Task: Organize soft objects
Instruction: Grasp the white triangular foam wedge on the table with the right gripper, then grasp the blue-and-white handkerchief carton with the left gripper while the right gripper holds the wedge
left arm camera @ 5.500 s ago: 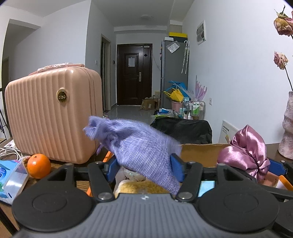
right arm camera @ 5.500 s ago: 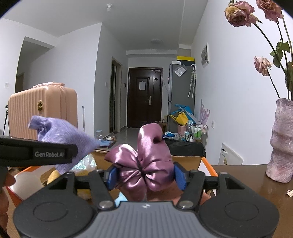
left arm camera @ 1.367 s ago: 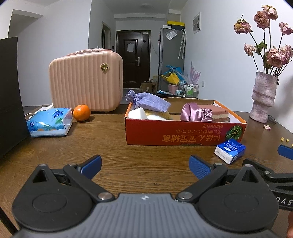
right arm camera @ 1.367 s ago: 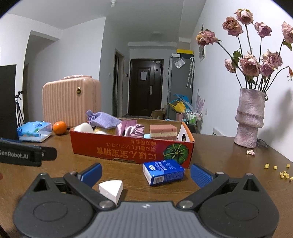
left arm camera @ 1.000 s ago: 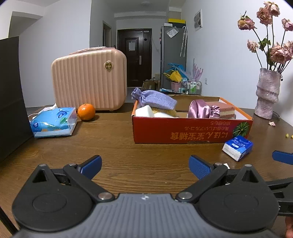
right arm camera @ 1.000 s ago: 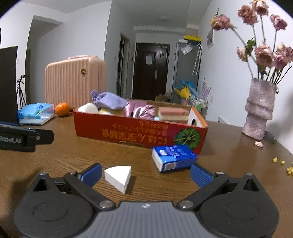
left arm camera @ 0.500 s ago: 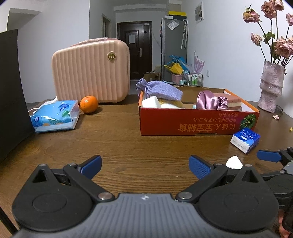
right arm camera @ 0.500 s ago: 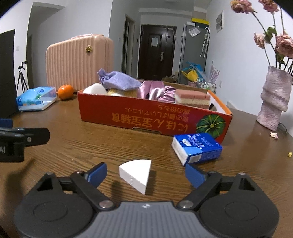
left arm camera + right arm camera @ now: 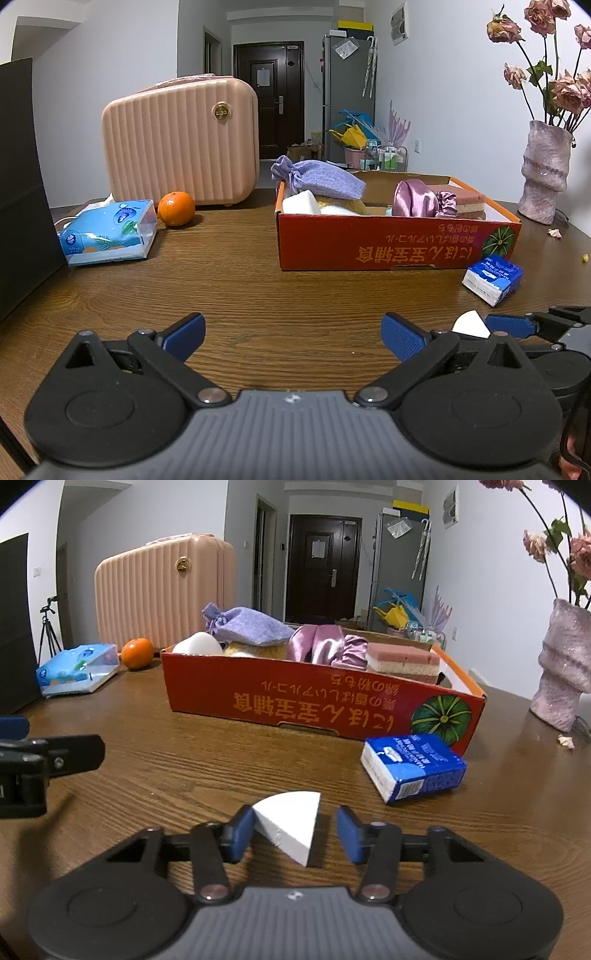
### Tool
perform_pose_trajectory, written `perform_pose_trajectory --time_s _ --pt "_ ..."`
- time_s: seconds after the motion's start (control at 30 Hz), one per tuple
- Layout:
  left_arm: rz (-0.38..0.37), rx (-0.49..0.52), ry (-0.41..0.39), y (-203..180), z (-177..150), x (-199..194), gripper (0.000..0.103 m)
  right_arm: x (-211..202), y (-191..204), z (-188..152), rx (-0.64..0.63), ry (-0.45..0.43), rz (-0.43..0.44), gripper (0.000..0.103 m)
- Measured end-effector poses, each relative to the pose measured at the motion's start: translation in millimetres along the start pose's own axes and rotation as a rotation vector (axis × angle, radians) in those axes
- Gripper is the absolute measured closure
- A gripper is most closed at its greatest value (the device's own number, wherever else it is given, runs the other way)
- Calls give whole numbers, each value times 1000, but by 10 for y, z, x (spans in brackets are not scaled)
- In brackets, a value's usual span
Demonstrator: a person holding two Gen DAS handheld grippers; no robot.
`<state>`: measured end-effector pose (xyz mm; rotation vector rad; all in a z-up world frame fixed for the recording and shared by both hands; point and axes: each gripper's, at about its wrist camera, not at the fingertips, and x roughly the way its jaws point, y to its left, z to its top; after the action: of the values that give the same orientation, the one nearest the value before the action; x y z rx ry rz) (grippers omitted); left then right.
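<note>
one red box (image 9: 295, 701) on table. in box: one purple bag (image 9: 251, 626), one shiny pink cloth (image 9: 317, 644), one pink sponge (image 9: 402, 661), one white round thing (image 9: 197, 642), one yellow soft thing (image 9: 341, 206). on table (image 9: 221, 768): one white wedge (image 9: 291, 821), one small blue pack (image 9: 413, 766), one big blue tissue pack (image 9: 77, 668), one orange (image 9: 137, 652), one pink case (image 9: 162, 590), one vase (image 9: 565, 672). two grippers: left one (image 9: 291, 334), right one (image 9: 295, 830).
</note>
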<state>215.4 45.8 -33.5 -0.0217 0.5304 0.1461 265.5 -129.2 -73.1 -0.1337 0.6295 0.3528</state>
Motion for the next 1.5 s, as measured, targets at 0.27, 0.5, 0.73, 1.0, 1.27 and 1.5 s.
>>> perform_pose_trajectory --time_s 0.27,0.5,0.73,1.0,1.27,1.5 --pt "0 0 0 2 0 1 0 -39 6 -6 -3 -19 11 75" --pt "4 -4 -1 3 -2 9 0 -140 -50 13 16 -71 -1 75" --pt "18 -9 0 5 -3 42 0 -202 -157 34 48 -103 -7 76" --pt "25 5 4 -55 5 88 0 -252 -292 44 72 -131 -16 76" --pt "6 13 19 -239 38 156 0 -284 -523 47 97 -154 -49 76" --pt "-19 34 31 -510 65 228 0 -307 -809 45 133 -166 -83 75"
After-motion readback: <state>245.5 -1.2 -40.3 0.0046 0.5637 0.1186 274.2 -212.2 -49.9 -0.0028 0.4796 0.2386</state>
